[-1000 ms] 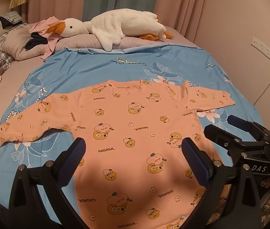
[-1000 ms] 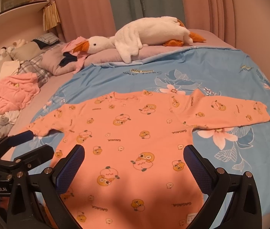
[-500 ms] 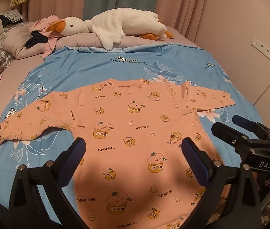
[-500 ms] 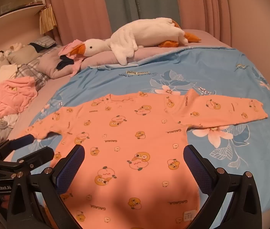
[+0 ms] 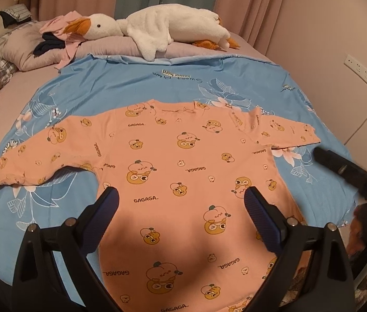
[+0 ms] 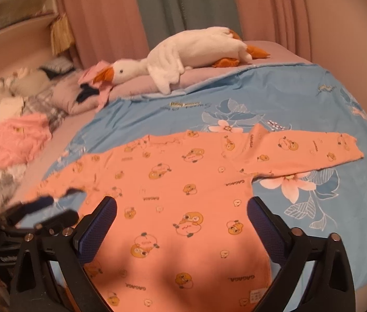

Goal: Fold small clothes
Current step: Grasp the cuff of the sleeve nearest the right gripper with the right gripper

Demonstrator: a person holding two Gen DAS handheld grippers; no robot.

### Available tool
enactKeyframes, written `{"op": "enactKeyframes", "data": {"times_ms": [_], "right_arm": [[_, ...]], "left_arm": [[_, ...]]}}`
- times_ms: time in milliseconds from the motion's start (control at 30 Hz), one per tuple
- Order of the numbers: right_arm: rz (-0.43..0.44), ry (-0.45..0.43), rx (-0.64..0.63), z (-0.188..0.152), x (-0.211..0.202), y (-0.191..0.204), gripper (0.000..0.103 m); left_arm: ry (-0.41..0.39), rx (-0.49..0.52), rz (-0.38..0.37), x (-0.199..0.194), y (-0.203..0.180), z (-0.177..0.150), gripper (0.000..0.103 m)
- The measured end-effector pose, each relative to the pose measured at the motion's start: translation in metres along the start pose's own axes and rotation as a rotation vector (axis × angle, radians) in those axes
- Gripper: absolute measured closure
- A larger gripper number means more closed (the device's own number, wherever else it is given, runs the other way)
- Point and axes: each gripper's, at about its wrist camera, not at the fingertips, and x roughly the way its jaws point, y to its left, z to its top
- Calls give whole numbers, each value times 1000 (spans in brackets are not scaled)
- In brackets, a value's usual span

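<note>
A small orange long-sleeved shirt (image 5: 183,171) printed with cartoon ducks lies flat on the blue floral bedspread (image 5: 136,88), both sleeves spread out sideways. It also shows in the right wrist view (image 6: 183,189). My left gripper (image 5: 180,208) is open and empty, held above the shirt's lower body. My right gripper (image 6: 182,215) is open and empty, also above the lower body. The right gripper shows as a blurred dark shape at the right of the left wrist view (image 5: 349,174). The left gripper shows blurred at the lower left of the right wrist view (image 6: 40,215).
A white plush goose (image 5: 157,28) lies on pillows at the head of the bed. A pile of pink clothes (image 6: 17,140) sits on the left side of the bed. A wall with a socket strip (image 5: 365,75) is close on the right.
Both grippers have moved forward and up over the shirt, and the right one has swung to the right. The shirt has not moved. Both stay open.
</note>
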Motion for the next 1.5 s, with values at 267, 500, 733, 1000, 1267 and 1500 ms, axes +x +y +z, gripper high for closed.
{"op": "enactKeyframes", "data": {"times_ms": [267,500,733,1000,1267,1500], "right_arm": [[-57,-38,371,2,-13,-124,27],[-159,-64,607,11,0,-237,54],[-174,-65,843,19,38,-325,68],[-231,-67,979,26,76,-383,68],[-243,-104,934,33,76,-387,93],[-365,-218,885,31,28,-386,95]], "left_arm": [[63,-43,-28,33,8,-1,19],[146,-57,-11,75,7,-8,39],[197,-67,8,101,9,-10,42],[216,-80,18,112,13,-14,43],[206,-99,21,115,14,-12,43],[199,-124,17,116,16,-10,43]]}}
